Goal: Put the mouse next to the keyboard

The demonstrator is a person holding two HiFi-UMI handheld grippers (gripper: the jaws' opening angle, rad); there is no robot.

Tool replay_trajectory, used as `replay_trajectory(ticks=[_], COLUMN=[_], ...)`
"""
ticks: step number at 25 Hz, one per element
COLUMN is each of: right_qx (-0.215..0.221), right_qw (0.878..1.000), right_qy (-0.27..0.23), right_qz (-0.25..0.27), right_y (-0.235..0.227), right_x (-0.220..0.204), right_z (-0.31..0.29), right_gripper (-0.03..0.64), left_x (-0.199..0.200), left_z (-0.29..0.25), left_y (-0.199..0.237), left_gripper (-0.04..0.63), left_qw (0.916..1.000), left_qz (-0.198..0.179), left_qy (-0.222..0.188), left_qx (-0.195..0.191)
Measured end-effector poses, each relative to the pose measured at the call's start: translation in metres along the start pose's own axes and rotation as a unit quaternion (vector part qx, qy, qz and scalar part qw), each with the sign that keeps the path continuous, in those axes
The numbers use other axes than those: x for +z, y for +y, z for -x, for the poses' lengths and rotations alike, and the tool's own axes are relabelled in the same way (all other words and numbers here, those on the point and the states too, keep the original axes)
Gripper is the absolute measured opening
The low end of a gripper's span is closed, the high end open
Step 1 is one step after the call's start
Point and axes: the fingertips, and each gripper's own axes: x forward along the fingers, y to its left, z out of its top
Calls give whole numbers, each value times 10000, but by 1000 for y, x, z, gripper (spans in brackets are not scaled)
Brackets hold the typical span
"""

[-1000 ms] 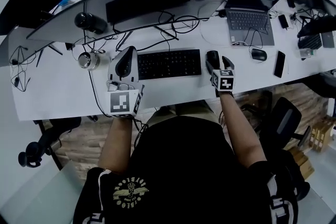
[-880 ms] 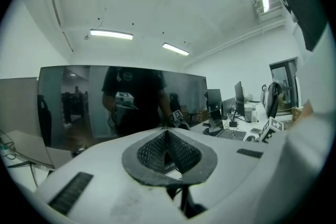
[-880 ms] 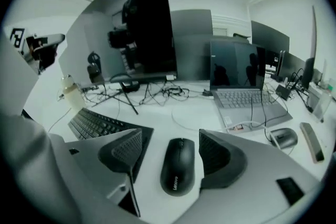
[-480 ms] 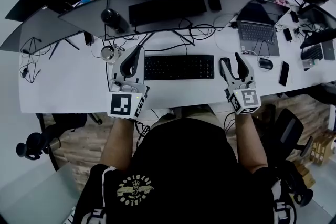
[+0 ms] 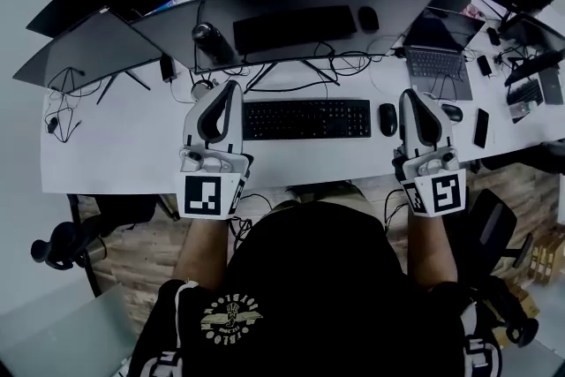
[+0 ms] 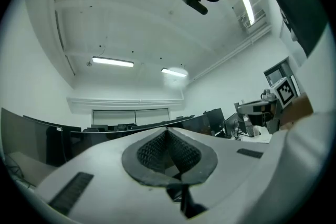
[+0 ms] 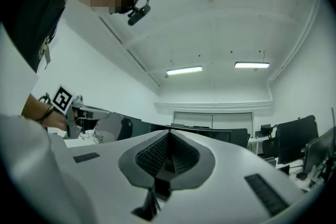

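Observation:
The black keyboard [image 5: 305,119] lies on the white desk [image 5: 115,150] in front of the curved monitor. A black mouse [image 5: 387,119] rests just off its right end, free of both grippers. My right gripper [image 5: 410,94] is to the right of the mouse, shut and empty, and does not touch it. My left gripper [image 5: 232,86] is at the keyboard's left end, also shut and empty. Both gripper views look up at the ceiling. The left gripper [image 6: 167,131] and right gripper [image 7: 169,134] have their pads pressed together with nothing between.
A wide curved monitor [image 5: 309,0] stands behind the keyboard, with tangled cables [image 5: 291,71] under it. A laptop [image 5: 439,62], a second mouse [image 5: 451,112] and a phone [image 5: 481,127] lie to the right. A small round metal thing [image 5: 204,89] sits left of the keyboard.
The right gripper was open around the mouse beside the keyboard. It has since drawn back to the right and shut empty, and the mouse lies alone. The left gripper stayed shut.

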Motion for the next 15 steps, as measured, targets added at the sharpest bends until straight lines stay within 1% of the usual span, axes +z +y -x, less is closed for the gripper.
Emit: replay_trajectory(ticks=[4, 6, 10, 15], right_qx=[-150, -186, -287, -403], right_qw=[9999, 9998, 9996, 9991], right_qy=[-11, 16, 79, 139], right_qz=[-36, -16, -16, -1], right_y=[2, 6, 11, 19], right_x=[14, 16, 14, 12], right_z=[3, 5, 11, 20], right_gripper=[0, 0, 0, 0], left_x=[9, 15, 20, 12], left_z=[14, 19, 25, 35], left_y=[11, 14, 15, 16], left_gripper=[2, 2, 2, 2], left_qw=[9997, 9995, 9994, 9994], left_qz=[5, 3, -42, 159], left_qy=[-154, -231, -325, -305], left_qx=[190, 223, 141, 52])
